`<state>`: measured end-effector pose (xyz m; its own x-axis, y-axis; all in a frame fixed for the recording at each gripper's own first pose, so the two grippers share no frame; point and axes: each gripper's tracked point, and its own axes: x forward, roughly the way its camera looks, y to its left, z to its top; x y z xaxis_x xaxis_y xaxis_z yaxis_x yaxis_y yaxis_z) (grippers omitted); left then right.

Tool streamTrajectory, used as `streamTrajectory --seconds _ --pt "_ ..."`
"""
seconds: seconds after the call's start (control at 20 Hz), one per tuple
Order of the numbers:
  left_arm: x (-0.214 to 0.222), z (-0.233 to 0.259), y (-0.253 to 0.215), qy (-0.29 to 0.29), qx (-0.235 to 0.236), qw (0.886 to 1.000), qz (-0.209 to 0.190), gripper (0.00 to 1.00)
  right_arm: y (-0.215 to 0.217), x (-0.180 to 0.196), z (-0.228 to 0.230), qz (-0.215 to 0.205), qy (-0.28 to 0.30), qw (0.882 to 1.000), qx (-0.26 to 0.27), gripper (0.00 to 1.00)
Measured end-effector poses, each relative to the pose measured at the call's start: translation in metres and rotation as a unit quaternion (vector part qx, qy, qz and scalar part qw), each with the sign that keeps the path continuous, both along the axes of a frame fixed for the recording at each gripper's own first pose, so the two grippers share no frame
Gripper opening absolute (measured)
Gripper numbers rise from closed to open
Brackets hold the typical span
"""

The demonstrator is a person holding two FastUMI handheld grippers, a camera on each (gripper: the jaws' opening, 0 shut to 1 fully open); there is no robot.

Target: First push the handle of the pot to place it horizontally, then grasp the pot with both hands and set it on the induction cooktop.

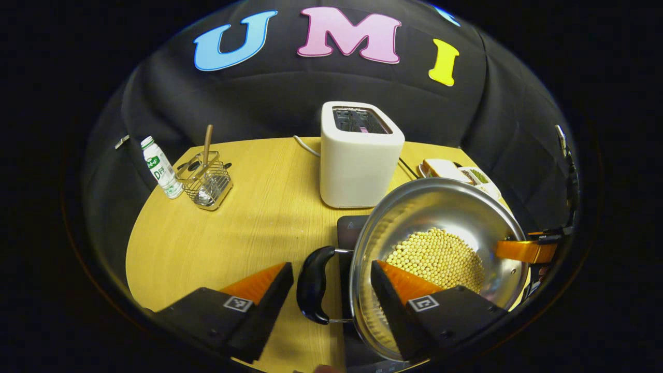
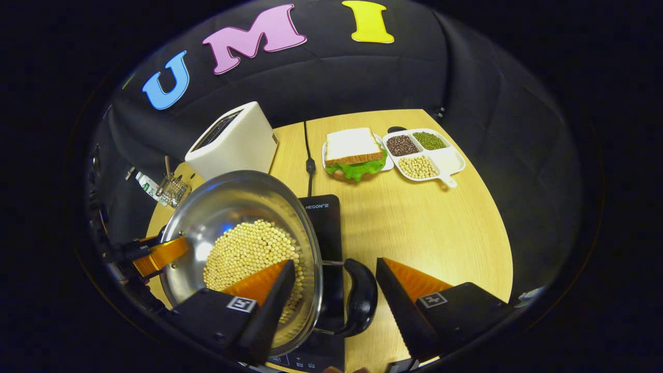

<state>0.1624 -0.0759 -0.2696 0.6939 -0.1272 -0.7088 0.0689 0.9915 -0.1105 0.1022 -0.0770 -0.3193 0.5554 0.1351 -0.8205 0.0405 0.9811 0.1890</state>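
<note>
From where I sit, both grippers are spread wide and neither is clamping: my left gripper (image 1: 331, 280) straddles the pot's black handle (image 1: 313, 284) and the steel rim, one finger out over the table and the other inside the pot (image 1: 440, 228) above the beans (image 1: 437, 256); my right gripper (image 2: 334, 277) does the same at the opposite handle (image 2: 362, 298), with that handle lying between its fingers. I see no finger pressing on either handle, so I judge them released. Both handles already lie flat, sticking out sideways from the rim, so the pushing step looks done. The pot sits over the induction cooktop (image 2: 323, 220), whose dark glass shows under it in the right gripper view, so I judge the placing done or nearly so, though I cannot tell whether the base rests fully on the glass. What is left seems to be only drawing the grippers away. Farther off, the left gripper view gives me the toaster (image 1: 360, 155), the wire utensil basket (image 1: 207, 181) and the small bottle (image 1: 160, 168); the right gripper view shows clearly the sandwich (image 2: 355, 153) and the divided dish (image 2: 424, 153) of grains, well apart from the pot.
</note>
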Motion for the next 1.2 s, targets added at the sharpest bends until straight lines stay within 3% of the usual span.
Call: streamTrajectory --seconds 0.05,0.4,0.65,0.95,1.2 --pt "0.0 -0.001 0.0 0.0 0.0 1.0 0.003 0.98 0.0 -0.002 -0.002 -0.001 0.001 1.0 -0.004 1.0" --pt "-0.01 0.007 0.009 -0.001 -0.007 1.0 0.012 0.98 -0.003 -0.004 0.01 -0.015 -0.014 1.0 -0.023 0.99" --pt "-0.023 0.032 0.014 -0.026 -0.017 0.999 0.012 0.98 -0.011 -0.002 0.05 -0.044 -0.065 0.996 -0.039 0.99" --pt "-0.036 0.105 0.022 -0.115 -0.042 0.992 0.014 0.95 -0.006 0.001 0.131 -0.041 -0.175 0.981 -0.07 0.99" --pt "-0.052 0.172 0.033 -0.204 -0.027 0.979 -0.002 0.96 0.013 -0.005 0.204 -0.05 -0.262 0.961 -0.072 0.99"
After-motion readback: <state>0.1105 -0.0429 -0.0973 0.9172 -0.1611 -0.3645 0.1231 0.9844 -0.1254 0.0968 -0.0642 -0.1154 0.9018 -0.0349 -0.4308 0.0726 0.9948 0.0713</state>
